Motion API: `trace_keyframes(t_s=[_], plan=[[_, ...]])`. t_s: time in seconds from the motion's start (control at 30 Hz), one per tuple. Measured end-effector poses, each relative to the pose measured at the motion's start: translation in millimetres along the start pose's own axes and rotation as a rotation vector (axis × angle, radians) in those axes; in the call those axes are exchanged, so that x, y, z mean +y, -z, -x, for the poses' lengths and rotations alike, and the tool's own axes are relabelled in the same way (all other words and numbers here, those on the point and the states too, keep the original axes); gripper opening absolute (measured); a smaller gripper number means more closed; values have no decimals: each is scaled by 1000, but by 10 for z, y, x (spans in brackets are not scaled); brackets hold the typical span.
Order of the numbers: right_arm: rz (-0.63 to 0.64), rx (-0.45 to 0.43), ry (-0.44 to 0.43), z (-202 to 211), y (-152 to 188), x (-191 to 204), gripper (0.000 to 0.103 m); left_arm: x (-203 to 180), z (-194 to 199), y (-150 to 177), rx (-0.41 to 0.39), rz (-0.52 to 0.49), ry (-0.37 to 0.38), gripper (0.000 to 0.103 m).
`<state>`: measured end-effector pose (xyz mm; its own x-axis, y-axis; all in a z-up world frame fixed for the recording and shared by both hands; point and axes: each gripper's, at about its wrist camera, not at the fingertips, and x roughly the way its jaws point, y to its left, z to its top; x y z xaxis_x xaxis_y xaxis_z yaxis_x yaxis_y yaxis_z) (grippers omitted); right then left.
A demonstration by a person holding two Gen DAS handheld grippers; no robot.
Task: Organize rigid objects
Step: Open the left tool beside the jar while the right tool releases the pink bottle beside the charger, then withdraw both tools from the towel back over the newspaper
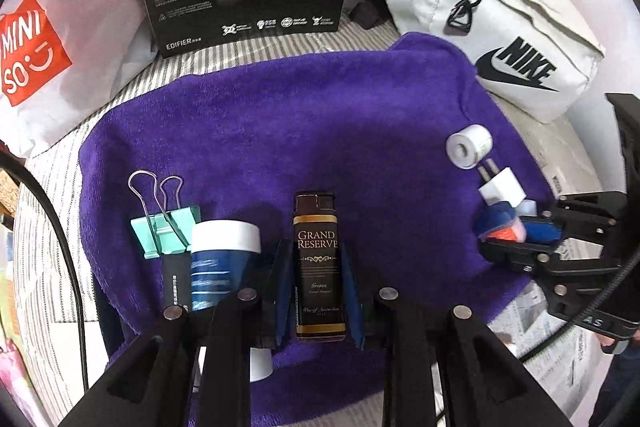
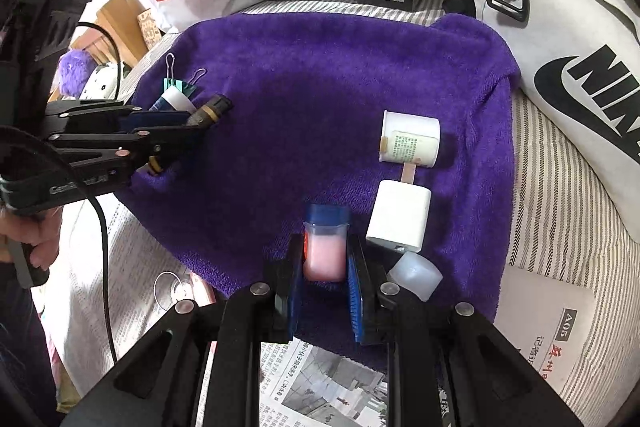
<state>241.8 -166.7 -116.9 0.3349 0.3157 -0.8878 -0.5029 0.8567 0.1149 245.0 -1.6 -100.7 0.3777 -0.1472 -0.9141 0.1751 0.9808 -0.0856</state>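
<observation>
Even indoor light, soft shadows, heavy fisheye bending, dark vignetted corners.

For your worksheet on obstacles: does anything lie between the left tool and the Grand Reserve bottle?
Nothing visible does. The left tool already has the Grand Reserve bottle between its fingers; the white-capped blue jar stands beside it, not between.

Striped bedsheet (image 1: 256, 53) (grey-white), purple towel (image 1: 304, 131).

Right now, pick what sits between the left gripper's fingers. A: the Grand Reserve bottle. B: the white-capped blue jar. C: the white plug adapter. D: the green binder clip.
A: in the left wrist view the left gripper has its blue-padded fingers on either side of the Grand Reserve bottle, while the green binder clip and the white-capped blue jar lie beside it.
</observation>
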Motion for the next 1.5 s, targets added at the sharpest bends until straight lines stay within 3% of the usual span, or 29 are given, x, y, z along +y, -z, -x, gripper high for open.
trace_keyframes(t_s=[0.73,0.9,0.97,1.17,1.33,1.4,1.5], plan=[[33,4,-28,12,18,-25,23,-57,-104,-44,11,-55,-62,26],[25,11,6,46,9,-52,35,-111,-89,-3,27,-67,-48,39],[20,13,0,69,11,-61,36,-144,-80,25,32,-71,-43,44],[11,6,17,201,46,-73,40,-187,-24,64,45,-56,-62,47],[3,-15,34,349,106,-62,43,-228,215,92,3,-59,-59,48],[0,-22,37,418,152,-56,53,-245,326,118,-17,-64,-61,49],[5,-35,49,507,261,-33,53,-282,458,201,-44,-72,-61,53]])
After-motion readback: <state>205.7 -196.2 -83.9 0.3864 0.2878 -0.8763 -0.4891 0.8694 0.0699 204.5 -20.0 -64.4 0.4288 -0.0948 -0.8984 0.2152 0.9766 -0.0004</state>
